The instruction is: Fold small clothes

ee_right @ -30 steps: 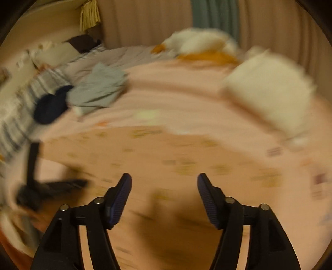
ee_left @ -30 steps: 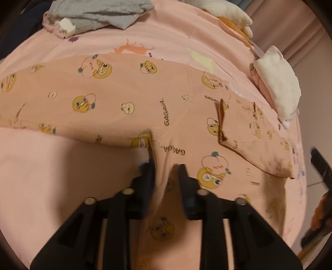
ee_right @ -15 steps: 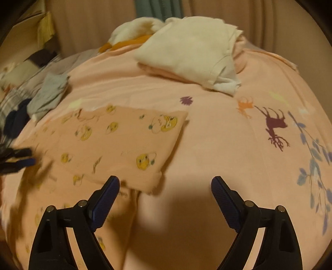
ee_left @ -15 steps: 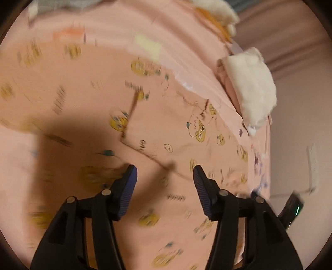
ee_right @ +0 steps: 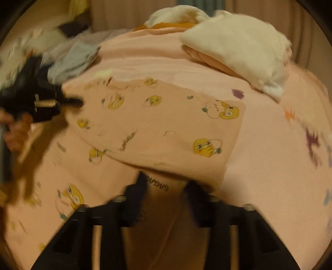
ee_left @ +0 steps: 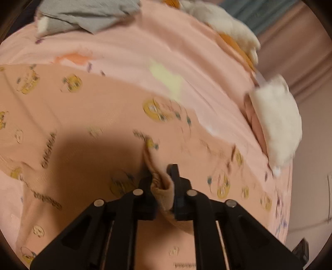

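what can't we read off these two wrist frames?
- Right gripper, right wrist view: fingertips smeared by motion blur; the printed garment lies between them, but whether the pads press it is unclear.
- Left gripper, left wrist view: shut on a fold of that garment; the fabric past the pinch is hidden by the fingers.
- Grey clothing, left wrist view: cut by the top edge.
- Garment lettering: mostly blurred.

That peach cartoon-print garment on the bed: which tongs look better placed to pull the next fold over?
Probably the left tongs: they have just closed and pinch a bunched edge of the peach cartoon-print garment. The right tongs have been closing, grip unclear.
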`<state>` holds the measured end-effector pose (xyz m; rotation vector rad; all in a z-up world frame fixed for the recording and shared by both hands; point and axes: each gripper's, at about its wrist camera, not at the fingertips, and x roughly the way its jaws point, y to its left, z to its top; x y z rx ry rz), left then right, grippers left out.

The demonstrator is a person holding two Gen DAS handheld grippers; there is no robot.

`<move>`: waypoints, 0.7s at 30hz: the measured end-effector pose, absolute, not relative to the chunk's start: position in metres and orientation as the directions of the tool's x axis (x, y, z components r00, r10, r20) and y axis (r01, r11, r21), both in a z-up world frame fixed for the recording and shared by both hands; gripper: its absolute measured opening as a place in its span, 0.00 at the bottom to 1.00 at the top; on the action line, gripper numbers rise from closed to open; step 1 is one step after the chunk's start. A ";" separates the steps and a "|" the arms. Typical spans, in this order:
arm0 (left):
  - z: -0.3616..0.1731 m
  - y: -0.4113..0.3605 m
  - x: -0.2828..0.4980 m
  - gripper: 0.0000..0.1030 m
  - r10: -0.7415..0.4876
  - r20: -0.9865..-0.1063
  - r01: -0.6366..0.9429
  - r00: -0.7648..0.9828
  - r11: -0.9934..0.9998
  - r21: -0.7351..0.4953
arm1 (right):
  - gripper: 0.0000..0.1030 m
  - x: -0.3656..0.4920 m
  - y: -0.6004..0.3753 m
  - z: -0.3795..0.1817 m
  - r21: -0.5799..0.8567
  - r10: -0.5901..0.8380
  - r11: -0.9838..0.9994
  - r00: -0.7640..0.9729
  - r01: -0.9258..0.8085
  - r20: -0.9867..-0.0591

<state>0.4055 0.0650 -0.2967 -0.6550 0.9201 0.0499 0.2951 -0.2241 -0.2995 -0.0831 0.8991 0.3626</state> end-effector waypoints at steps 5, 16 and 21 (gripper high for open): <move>-0.279 0.094 0.410 0.07 -0.134 -0.715 -0.365 0.686 0.787 -0.497 | 0.14 0.303 -0.246 -0.303 0.196 0.353 0.925 0.544 -0.326 -0.761; -0.292 0.169 0.375 0.11 -0.288 -0.710 -0.442 0.643 0.618 -0.650 | 0.14 0.304 -0.255 -0.304 0.218 0.374 0.917 0.527 -0.335 -0.763; -0.296 0.119 0.358 0.53 -0.481 -0.670 -0.330 0.565 0.612 -0.718 | 0.14 0.305 -0.259 -0.304 0.236 0.388 0.912 0.522 -0.334 -0.760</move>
